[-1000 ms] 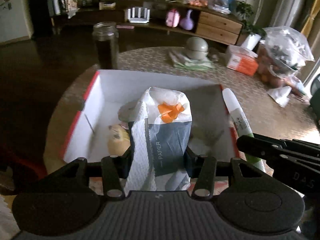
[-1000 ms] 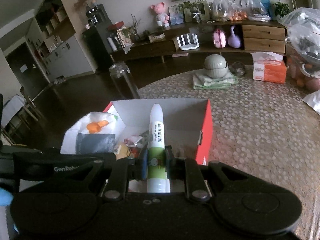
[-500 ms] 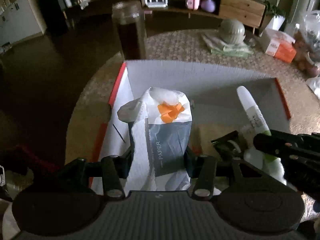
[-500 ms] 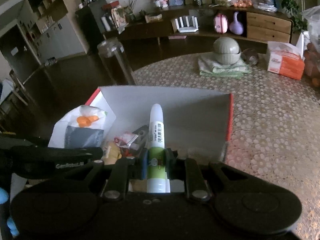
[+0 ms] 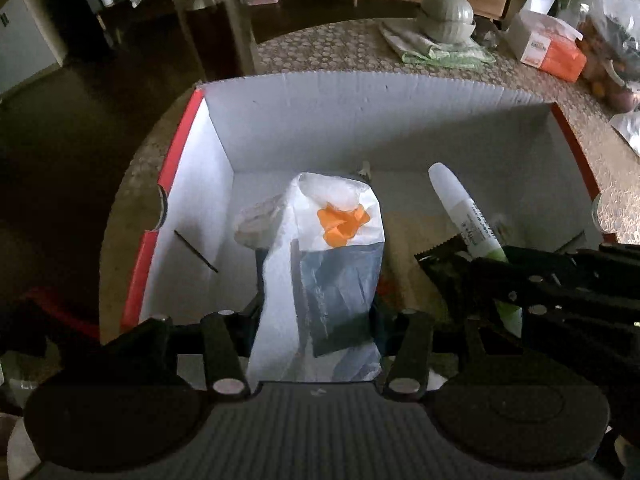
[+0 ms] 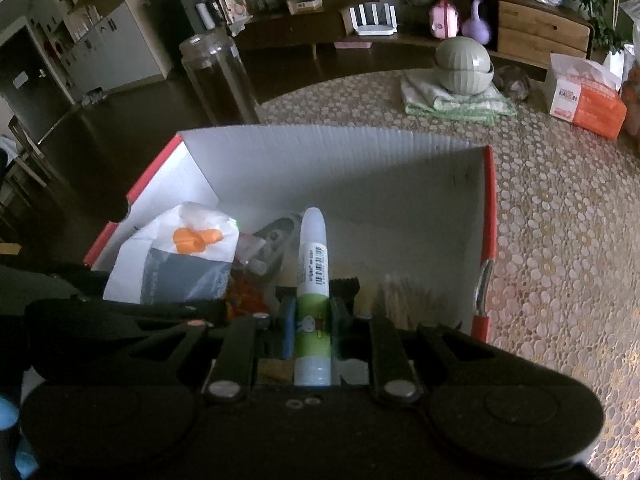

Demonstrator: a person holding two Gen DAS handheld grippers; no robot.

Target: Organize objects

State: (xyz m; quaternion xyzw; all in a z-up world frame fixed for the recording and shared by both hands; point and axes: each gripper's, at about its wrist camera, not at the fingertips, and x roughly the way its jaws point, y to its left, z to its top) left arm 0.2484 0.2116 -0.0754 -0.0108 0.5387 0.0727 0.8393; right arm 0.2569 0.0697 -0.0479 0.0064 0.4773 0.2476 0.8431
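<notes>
A white box with red edges stands open on the patterned table. My left gripper is down inside it, holding a white and grey paper tissue pack with an orange mark. Its jaws are opening, and the pack still sits between the pads and touches them. My right gripper is shut on a white and green tube and holds it over the right half of the box. The tube also shows in the left wrist view, pointing toward the far wall. The tissue pack lies to its left.
Small items lie on the box floor, among them a dark packet. A tall glass jar stands behind the box. Further back are a green bowl on folded cloth, an orange tissue box and plastic bags.
Both grippers have come down and forward into the box with their loads. The tissue pack now sits low between the box walls, and the tube is inside the right half.
</notes>
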